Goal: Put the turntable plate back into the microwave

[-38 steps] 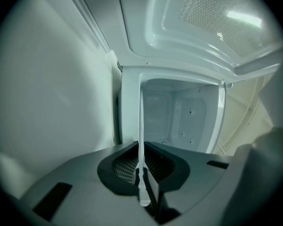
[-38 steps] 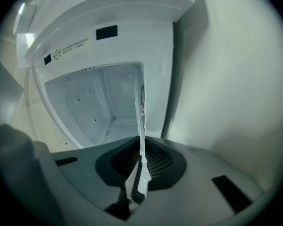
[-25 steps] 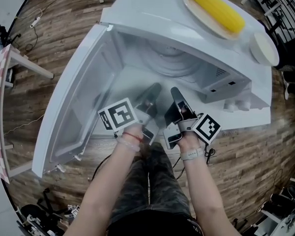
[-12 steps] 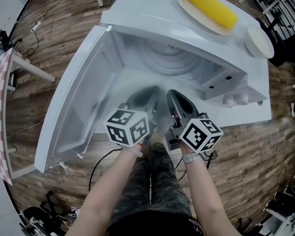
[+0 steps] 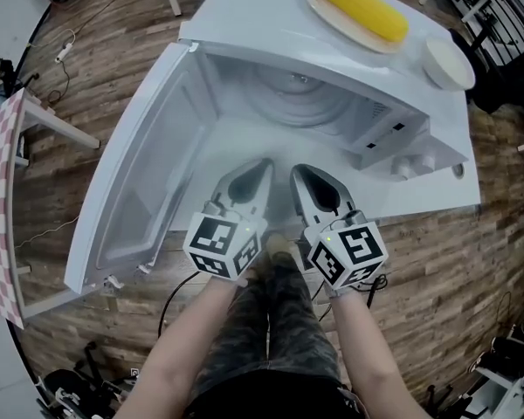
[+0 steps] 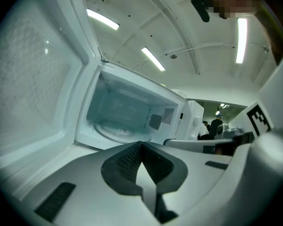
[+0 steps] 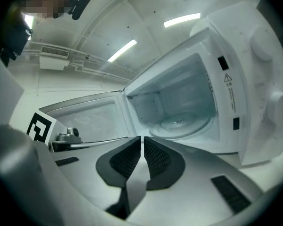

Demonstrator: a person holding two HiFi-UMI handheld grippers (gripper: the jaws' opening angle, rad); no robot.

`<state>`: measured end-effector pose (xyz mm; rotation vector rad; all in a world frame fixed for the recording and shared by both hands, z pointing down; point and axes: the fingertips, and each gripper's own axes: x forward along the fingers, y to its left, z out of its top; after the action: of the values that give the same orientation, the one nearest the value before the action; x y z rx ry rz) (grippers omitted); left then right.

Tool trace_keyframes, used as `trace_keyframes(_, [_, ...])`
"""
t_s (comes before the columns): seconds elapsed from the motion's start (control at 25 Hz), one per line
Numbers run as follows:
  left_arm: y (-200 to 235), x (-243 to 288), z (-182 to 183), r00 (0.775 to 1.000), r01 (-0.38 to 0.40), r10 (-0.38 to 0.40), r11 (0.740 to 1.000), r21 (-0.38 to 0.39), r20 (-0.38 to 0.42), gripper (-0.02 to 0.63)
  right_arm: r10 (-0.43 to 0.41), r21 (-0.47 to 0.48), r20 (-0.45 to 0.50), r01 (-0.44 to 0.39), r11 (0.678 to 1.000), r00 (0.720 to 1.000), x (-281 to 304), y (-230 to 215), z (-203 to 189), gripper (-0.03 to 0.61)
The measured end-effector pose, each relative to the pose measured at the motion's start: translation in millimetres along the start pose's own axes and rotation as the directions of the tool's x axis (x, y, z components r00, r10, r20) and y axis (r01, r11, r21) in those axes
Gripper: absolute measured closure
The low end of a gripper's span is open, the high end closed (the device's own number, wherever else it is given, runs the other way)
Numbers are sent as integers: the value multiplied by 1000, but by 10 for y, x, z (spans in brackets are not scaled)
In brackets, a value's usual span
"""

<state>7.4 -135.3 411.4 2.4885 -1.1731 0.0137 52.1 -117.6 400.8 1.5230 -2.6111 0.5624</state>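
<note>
While the left gripper [image 5: 255,175] and right gripper [image 5: 309,182] hover side by side, jaws pressed together on nothing, the plate [image 7: 186,121] lies flat inside the open microwave [image 5: 271,24], straight ahead of both tips.

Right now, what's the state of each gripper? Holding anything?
Left gripper: closed, nothing between its jaws.
Right gripper: closed, nothing between its jaws.
</note>
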Motion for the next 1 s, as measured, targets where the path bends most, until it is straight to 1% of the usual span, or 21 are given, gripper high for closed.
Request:
trace_keyframes(0.12, [-87,-107,87,999,4,-6,999,41,31,601,4,-86,23,-2,996,1000,-72,140,92,541])
trace_keyframes(0.28, [-213,-260,257,996,29,-37,994,101,81,601,-1,-194,57,12,981,998,-205,314,237,541])
trace_keyframes(0.44, [-353,-415,495,989,40,-63,985,171,131,601,13,-265,123,20,964,992,-351,492,483,541])
trace_keyframes(0.56, [-503,-565,658,982,55,-91,977,207,167,601,38,-314,202,28,949,979,-480,682,712,541])
trace_keyframes(0.68, [-677,-737,765,973,74,-123,968,241,196,601,55,-332,231,26,943,971,-639,830,829,543])
trace_keyframes(0.8, [-800,-912,827,965,82,-138,967,241,225,601,59,-337,243,28,941,968,-804,925,880,546])
trace_keyframes(0.92, [-848,-1064,852,959,92,-140,976,197,245,601,66,-348,254,28,937,965,-942,1030,906,548])
trace_keyframes(1.0, [-877,-1150,843,959,97,-142,978,184,247,601,72,-355,260,26,934,963,-1019,1106,913,549])
